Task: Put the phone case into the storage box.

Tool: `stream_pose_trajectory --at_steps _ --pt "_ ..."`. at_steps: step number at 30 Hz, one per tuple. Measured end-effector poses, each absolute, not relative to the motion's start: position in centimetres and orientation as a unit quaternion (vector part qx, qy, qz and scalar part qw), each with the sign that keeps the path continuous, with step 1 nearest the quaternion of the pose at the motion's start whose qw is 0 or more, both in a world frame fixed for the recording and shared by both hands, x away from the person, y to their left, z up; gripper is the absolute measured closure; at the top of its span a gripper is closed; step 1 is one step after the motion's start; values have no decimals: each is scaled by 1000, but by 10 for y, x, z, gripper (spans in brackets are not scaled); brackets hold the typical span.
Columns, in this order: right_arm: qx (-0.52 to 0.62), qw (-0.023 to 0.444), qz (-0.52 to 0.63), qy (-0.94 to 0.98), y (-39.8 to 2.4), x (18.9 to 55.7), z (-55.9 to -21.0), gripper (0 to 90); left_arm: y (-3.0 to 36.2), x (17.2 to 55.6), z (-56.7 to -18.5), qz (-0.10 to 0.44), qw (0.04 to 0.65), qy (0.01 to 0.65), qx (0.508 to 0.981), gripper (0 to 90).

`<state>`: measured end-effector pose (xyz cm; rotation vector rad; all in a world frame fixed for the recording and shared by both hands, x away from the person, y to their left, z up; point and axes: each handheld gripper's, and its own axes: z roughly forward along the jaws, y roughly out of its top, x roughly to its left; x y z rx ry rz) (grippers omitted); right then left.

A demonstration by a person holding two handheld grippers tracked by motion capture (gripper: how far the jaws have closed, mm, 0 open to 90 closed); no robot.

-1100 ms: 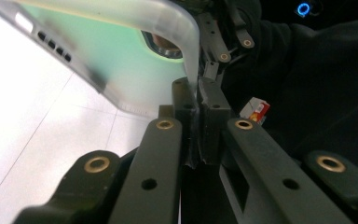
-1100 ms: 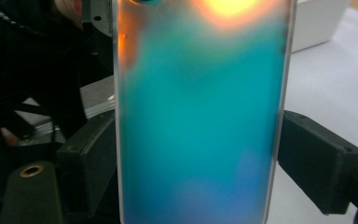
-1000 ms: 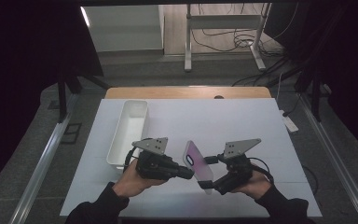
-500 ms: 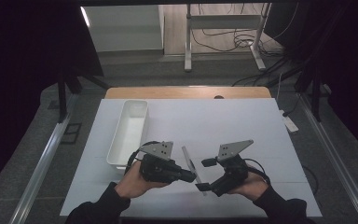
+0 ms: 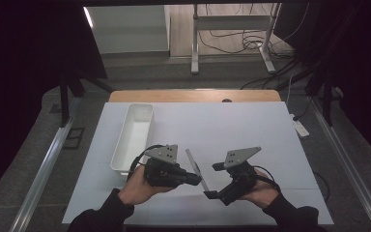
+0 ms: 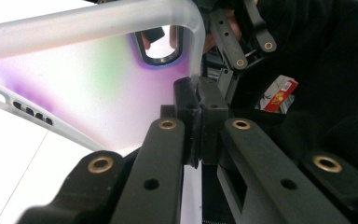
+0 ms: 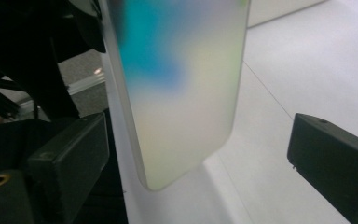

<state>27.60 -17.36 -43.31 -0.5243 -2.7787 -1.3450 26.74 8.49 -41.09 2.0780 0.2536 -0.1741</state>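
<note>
My left gripper (image 6: 196, 122) is clamping the phone case (image 6: 98, 79) rim; my right gripper (image 7: 200, 154) has just spread, case loose between. Next: withdraw right.

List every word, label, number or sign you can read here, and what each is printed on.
None can be read.
Red, white and blue packet behind the left gripper's fingers: it carries printing, too small and blurred to read.
Phone case clamped in those fingers: no lettering, just purple and green tint.
White tray: plain, no marking.
</note>
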Motion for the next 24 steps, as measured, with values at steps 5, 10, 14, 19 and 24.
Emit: stream_pose_trajectory --at_steps 5,10,14,19,24 --pt "-185 -5 -424 -887 -176 276 -433 1 88 269 -409 -61 492 118 860 887" --pt "-203 -17 -417 -886 -180 278 -433 0 90 270 -408 -49 491 130 860 887" --pt "-214 -27 -411 -886 -183 278 -433 0 92 271 -408 -39 486 143 861 887" --pt "-224 -37 -408 -884 -187 277 -432 0 94 273 -407 -24 479 156 864 887" --pt "-235 -42 -400 -885 -192 276 -432 0 96 276 -406 -15 475 165 864 887"
